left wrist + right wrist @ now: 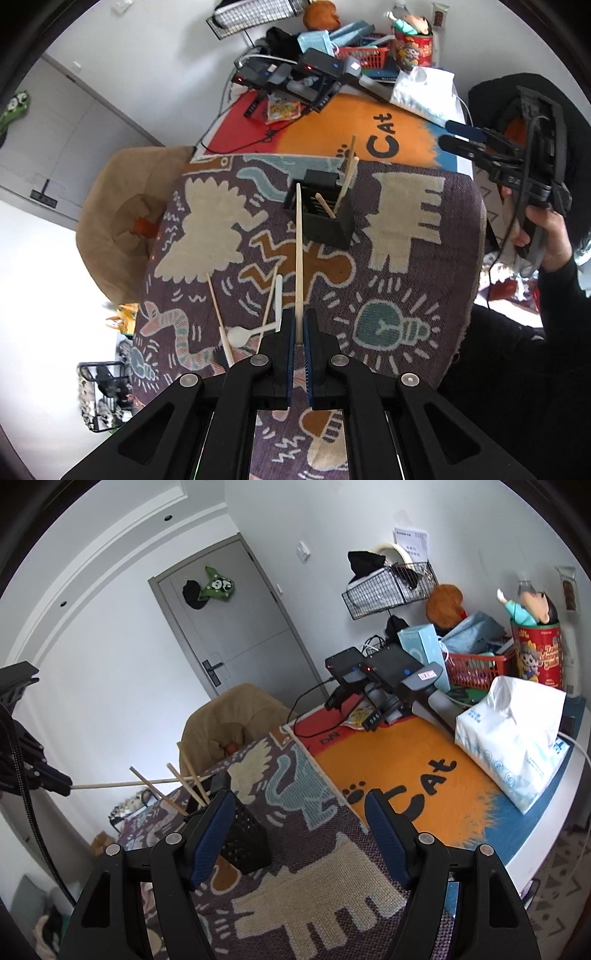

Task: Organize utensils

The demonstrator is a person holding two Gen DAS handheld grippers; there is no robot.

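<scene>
The black utensil holder [325, 214] stands upright on the patterned purple blanket [406, 295] and serves as the landmark here. It is a square, box-shaped caddy with perforated walls, split into compartments, and several pale wooden sticks lean out of its top at different angles.

The left gripper [299, 332] is clamped on a long, pale chopstick [299, 258], its blue-lined pads pressed against the thick end. The chopstick is slim, cream-coloured and straight, tapering toward the far tip, which reaches the near left rim of the holder; whether the tip is already inside a compartment cannot be told. In the right wrist view the same chopstick [147, 783] runs almost level from the left gripper [64, 784] toward the holder [240, 834], crossing the sticks that stand in it.

More utensils lie loose on the blanket on the near side of the holder, close to the left gripper: a white plastic spoon [240, 335] with a rounded bowl, a white flat-handled piece [279, 295] beside it, and two thin wooden sticks [216, 306], one of them crossing the spoon's handle.

The right gripper [299, 823] has its jaws standing well apart with nothing between them. It hovers just beside the holder, its left finger next to the holder's wall. In the left wrist view it sits off to the right of the holder, held by a hand [546, 236] in a dark sleeve.

Beyond the holder lies an orange mat [332, 122] printed with "Cat".
</scene>
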